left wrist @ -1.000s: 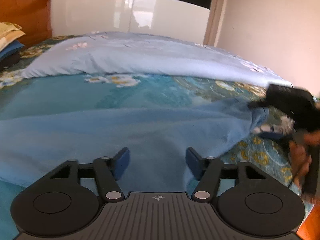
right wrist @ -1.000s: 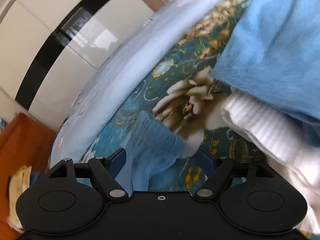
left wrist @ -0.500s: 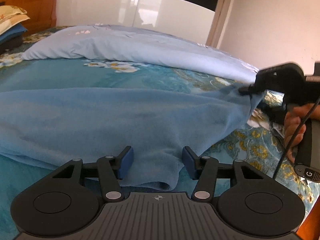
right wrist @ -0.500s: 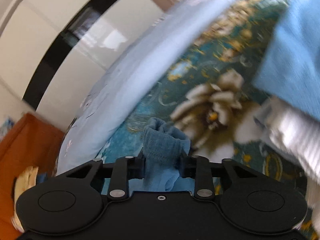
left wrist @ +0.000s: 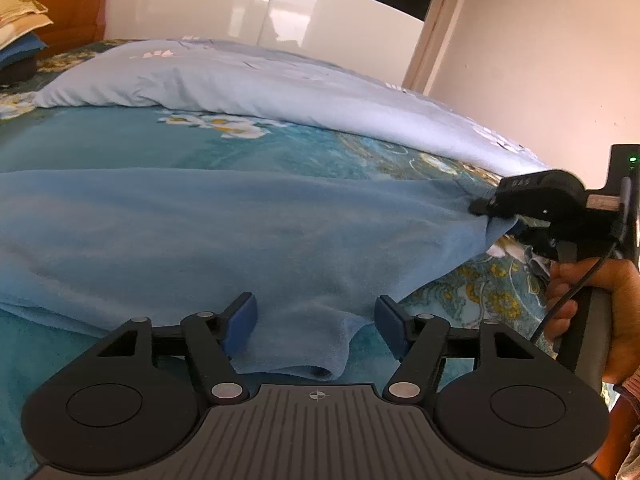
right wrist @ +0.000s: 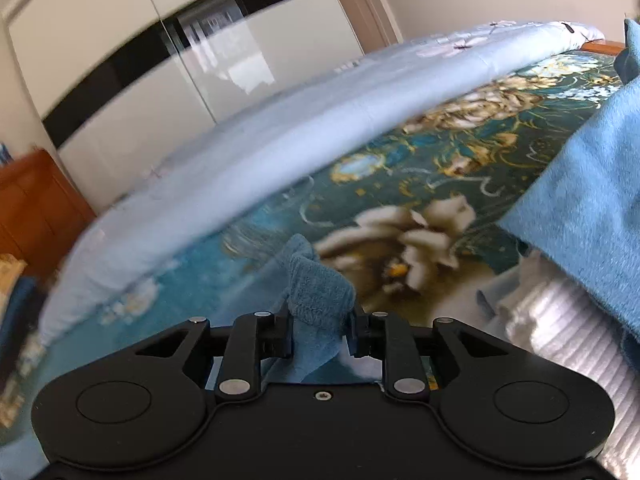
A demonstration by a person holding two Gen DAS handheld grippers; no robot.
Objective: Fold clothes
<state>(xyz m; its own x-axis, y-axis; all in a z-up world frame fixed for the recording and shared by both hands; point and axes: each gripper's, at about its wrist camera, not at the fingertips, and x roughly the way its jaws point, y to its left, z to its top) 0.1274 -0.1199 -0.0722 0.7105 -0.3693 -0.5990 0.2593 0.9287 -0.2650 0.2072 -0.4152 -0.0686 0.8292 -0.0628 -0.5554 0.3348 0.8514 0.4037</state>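
A light blue garment lies spread across the teal flowered bedspread. My left gripper is open, its blue pads either side of the garment's near hem. My right gripper is shut on a bunched cuff of the blue garment. In the left wrist view the right gripper pinches the garment's far right corner and lifts it off the bed.
A pale blue quilt lies rolled along the far side of the bed. A white ribbed garment and another blue cloth lie at the right. White wardrobe doors stand behind. Folded items sit far left.
My right gripper closed on the blue cuff and lifted it, pulling the garment's right corner up and taut. My left gripper moved in so the hem lies between its open pads.
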